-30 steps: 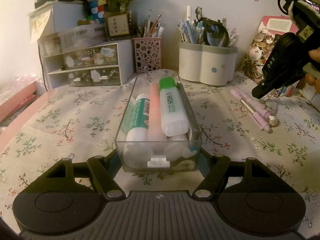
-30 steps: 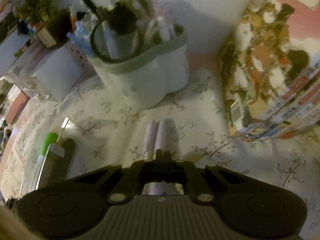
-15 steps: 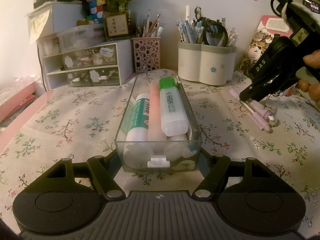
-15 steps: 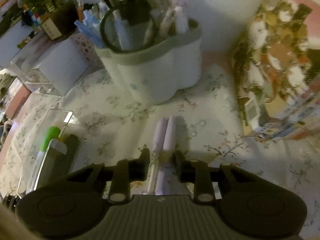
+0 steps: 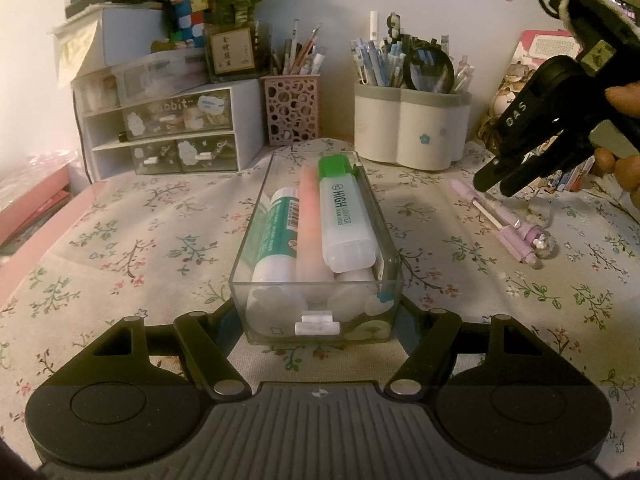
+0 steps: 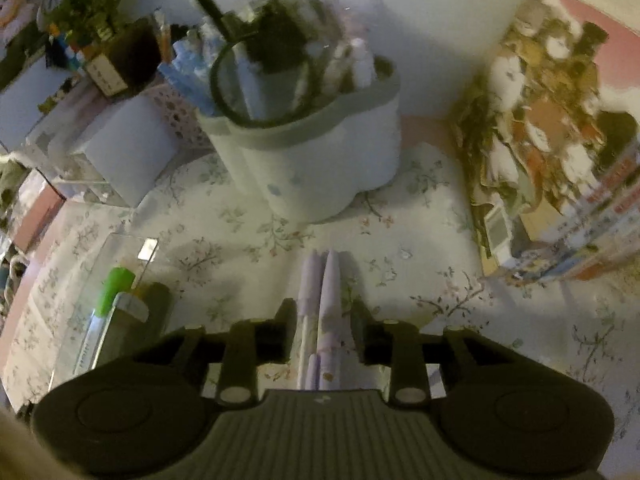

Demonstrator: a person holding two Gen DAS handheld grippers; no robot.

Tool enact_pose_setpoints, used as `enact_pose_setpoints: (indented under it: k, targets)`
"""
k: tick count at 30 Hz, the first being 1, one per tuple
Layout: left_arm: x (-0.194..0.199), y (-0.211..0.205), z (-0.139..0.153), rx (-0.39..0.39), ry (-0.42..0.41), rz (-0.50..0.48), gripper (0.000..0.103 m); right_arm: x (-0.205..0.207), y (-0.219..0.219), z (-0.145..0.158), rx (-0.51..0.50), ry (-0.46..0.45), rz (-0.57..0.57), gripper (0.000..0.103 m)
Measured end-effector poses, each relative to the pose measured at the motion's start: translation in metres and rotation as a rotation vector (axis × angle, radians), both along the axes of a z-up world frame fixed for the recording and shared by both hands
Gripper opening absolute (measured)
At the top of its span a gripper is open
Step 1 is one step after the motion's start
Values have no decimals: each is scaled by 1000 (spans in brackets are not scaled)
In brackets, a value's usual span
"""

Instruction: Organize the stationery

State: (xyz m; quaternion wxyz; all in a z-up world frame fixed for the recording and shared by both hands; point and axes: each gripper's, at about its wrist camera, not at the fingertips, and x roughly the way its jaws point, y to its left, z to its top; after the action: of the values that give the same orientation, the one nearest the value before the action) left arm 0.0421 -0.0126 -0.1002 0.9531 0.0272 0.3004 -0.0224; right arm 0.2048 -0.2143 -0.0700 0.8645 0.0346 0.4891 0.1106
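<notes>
In the left wrist view, the left tongs (image 5: pixel 318 314) sit at the bottom centre of the frame, clamped on the near end of a clear tray (image 5: pixel 390 248) that rests on the flowered table (image 5: pixel 132 248). Inside the tray, running away from the camera, lie a green-labelled glue stick (image 5: pixel 276 232), a pink marker (image 5: pixel 310 216) and, on top, a green-capped highlighter (image 5: pixel 342 216). Behind, along the wall in the upper part of the frame, stand a small drawer unit (image 5: pixel 168 136), a pink lattice cup (image 5: pixel 292 110) and a white pen holder (image 5: pixel 412 132) full of pens.

Further right, mid-frame, two lilac pens (image 5: pixel 504 224) lie side by side on the cloth, touching, well apart from the tray. Their long axis runs from the upper left, near the pen holder, down to the lower right, where their ornament ends sit. The right tongs (image 5: pixel 496 182) hang just over their upper-left end, held by a hand (image 5: pixel 624 136) at the right edge.

The right wrist view shows the relation the next move depends on: both pens (image 6: pixel 326 304) run straight up the frame between the two prongs of the right tongs (image 6: pixel 322 316), lengthwise along the tongs' own line. The jaws are opening and their pads are not pressing on the pens. The right hand is clearly the nearer one. A grasp would likely need the prongs closing across the barrels, and taking both pens together looks possible but awkward.
</notes>
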Motion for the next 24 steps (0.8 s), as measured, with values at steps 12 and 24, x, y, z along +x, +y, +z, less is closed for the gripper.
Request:
enact_pose_setpoints:
  k: [12, 24]
  targets:
    - [1, -1, 0, 3, 3, -4, 73, -9, -7, 2, 27, 6, -52, 18]
    - [2, -2, 2, 4, 12, -4, 73, -6, -2, -1, 36, 3, -10, 35]
